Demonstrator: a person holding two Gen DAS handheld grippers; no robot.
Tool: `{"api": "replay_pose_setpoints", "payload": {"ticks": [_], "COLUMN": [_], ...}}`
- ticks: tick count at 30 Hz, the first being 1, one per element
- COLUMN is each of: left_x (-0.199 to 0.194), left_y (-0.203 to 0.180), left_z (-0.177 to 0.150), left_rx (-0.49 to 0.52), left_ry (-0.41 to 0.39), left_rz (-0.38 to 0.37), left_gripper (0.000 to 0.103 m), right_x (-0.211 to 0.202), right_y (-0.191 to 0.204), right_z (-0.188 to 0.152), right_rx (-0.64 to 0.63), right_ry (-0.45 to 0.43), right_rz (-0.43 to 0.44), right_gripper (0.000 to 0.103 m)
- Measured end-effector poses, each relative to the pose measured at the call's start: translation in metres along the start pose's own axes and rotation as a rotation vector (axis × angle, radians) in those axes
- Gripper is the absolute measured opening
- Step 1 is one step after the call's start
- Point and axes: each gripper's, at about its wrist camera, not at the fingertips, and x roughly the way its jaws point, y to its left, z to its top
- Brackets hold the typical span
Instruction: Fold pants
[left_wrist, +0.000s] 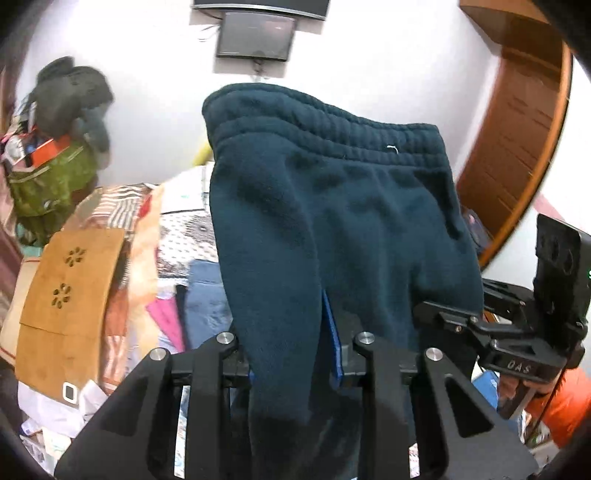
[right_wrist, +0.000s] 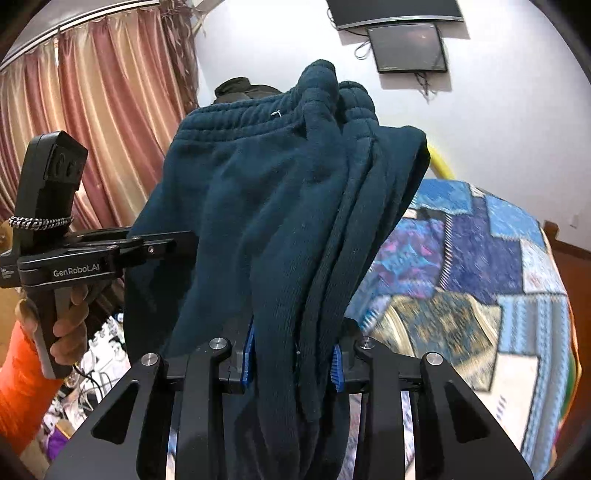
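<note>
Gripping dark teal pants (right_wrist: 280, 221), both grippers, above patchwork bedspread (right_wrist: 480, 266)

This is a lived-in bedroom in a home. A bed (right_wrist: 480, 266) spread with a blue patchwork quilt fills the right of the right wrist view. Pinkish satin curtains (right_wrist: 92, 122) hang from a rail along one wall. A small dark screen (left_wrist: 256, 35) is mounted high on the white wall, cables dangling below it. A wooden door (left_wrist: 517, 147) stands to the side. Piled bags and clothes (left_wrist: 55, 155), boxes and loose papers crowd the corner.
</note>
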Motion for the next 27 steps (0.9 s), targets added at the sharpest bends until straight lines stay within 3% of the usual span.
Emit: {"api": "replay_pose_setpoints", "payload": {"ticks": [8, 14, 20, 24, 27], "left_x": [0.068, 0.129, 0.214, 0.255, 0.264], "left_y": [0.047, 0.08, 0.114, 0.138, 0.15], "left_z": [0.008, 0.001, -0.013, -0.028, -0.04], "left_rx": [-0.038, -0.095, -0.133, -0.21, -0.239], "left_ry": [0.043, 0.125, 0.225, 0.298, 0.302], "left_rz": [0.066, 0.088, 0.113, 0.109, 0.09], "left_gripper": [0.027, 0.027, 0.025, 0.025, 0.027], "right_x": [0.082, 0.139, 0.192, 0.211, 0.205], "right_y": [-0.017, -0.045, -0.078, -0.092, -0.096], "right_z": [0.017, 0.005, -0.008, -0.025, -0.034], "right_rx": [-0.014, 0.049, 0.1, 0.092, 0.091], "right_ry": [0.081, 0.168, 0.271, 0.339, 0.327], "right_rz": [-0.028, -0.05, -0.072, -0.101, -0.086], "right_gripper": [0.028, 0.028, 0.028, 0.028, 0.031]}}
